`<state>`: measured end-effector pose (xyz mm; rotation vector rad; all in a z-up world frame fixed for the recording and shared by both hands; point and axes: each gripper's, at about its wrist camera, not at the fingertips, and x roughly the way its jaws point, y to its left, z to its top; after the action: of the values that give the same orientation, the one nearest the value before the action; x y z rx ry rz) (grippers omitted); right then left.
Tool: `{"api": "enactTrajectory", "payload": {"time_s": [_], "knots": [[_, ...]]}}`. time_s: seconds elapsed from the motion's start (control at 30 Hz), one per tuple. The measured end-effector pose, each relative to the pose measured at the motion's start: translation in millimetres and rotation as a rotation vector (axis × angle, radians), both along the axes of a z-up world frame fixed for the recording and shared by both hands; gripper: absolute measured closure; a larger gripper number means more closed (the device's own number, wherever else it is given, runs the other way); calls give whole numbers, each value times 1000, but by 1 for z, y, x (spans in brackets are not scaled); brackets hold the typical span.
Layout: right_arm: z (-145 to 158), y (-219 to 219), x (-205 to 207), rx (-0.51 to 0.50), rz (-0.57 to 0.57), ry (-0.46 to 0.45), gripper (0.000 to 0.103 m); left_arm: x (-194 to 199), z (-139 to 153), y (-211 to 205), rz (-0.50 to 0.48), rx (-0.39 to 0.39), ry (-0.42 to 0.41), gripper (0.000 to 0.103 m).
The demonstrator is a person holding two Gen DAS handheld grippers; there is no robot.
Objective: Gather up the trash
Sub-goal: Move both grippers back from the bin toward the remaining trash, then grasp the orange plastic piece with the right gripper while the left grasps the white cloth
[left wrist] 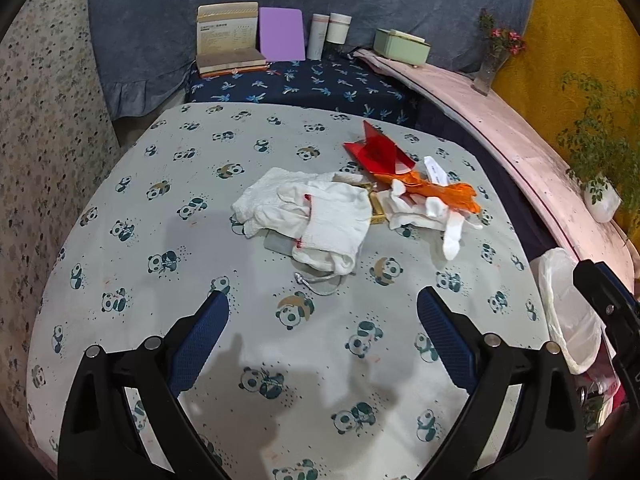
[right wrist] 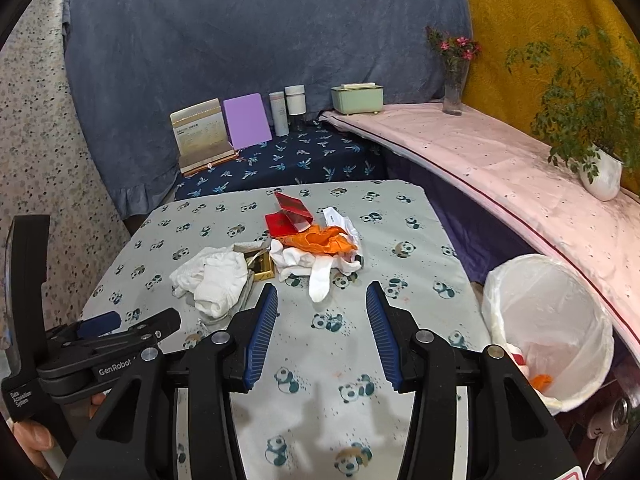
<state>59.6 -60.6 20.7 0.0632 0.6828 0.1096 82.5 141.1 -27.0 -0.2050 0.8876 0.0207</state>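
Observation:
A pile of trash lies mid-table on the panda cloth [left wrist: 160, 240]: white gloves [left wrist: 316, 212], a gold box [left wrist: 376, 210], orange plastic [left wrist: 448, 190], red packets [left wrist: 378, 152] and white socks [left wrist: 452, 236]. The same pile shows in the right wrist view: gloves [right wrist: 216, 276], orange plastic [right wrist: 324, 242], red packets [right wrist: 288, 216]. A white-lined bin [right wrist: 548, 328] stands right of the table and holds some scraps. My left gripper [left wrist: 322, 312] is open and empty, short of the gloves. My right gripper [right wrist: 322, 300] is open and empty, short of the socks [right wrist: 320, 276].
A dark blue bench [right wrist: 288, 164] behind the table holds a booklet [right wrist: 200, 136], purple board [right wrist: 245, 120], two bottles [right wrist: 288, 108] and a green box [right wrist: 357, 98]. A pink shelf [right wrist: 500, 168] on the right carries a vase [right wrist: 454, 88] and a potted plant [right wrist: 600, 172].

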Motion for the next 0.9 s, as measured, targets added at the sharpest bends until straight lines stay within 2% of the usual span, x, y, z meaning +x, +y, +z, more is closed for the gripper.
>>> {"api": "enactTrajectory", "payload": {"time_s": [0.27, 0.83, 0.87, 0.9], "knots": [[-20, 8, 51, 22, 15, 30, 58, 37, -21, 13, 44, -20, 57, 12], [-65, 24, 133, 49, 32, 119, 58, 99, -60, 1, 30, -49, 134, 12], [-68, 25, 135, 49, 37, 129, 59, 101, -62, 1, 29, -54, 139, 12], [-71, 26, 137, 50, 41, 133, 66, 102, -64, 1, 28, -58, 141, 12]]}}
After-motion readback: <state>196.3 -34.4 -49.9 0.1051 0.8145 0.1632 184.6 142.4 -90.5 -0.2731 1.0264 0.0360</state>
